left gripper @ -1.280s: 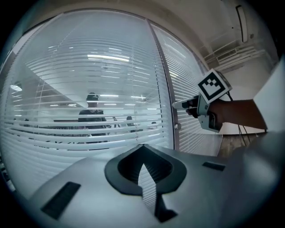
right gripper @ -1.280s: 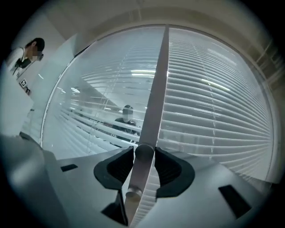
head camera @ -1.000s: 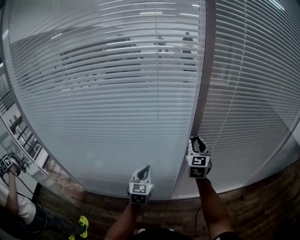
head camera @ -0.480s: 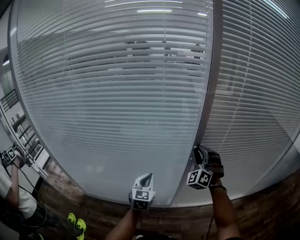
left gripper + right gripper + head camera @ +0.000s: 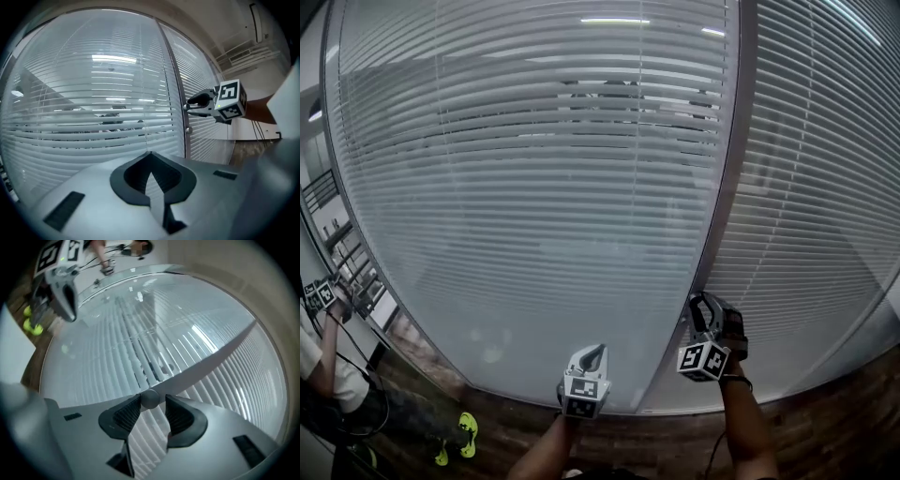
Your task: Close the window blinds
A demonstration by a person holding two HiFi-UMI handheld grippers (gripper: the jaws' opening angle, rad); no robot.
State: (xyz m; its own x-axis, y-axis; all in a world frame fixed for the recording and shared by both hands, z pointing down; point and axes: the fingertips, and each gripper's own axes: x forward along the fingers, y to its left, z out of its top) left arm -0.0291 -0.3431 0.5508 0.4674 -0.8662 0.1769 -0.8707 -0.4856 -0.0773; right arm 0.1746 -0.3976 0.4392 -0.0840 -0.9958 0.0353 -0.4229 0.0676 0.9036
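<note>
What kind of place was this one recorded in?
Most likely an office: a glass partition with horizontal blinds behind the glass, ceiling strip lights reflected in it, and a wood-pattern floor below.

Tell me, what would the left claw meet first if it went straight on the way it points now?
Most likely the glass pane, with the blinds behind it, somewhat left of the metal post. Nothing shows between the left claw and the glass; how far off it is I cannot judge.
</note>
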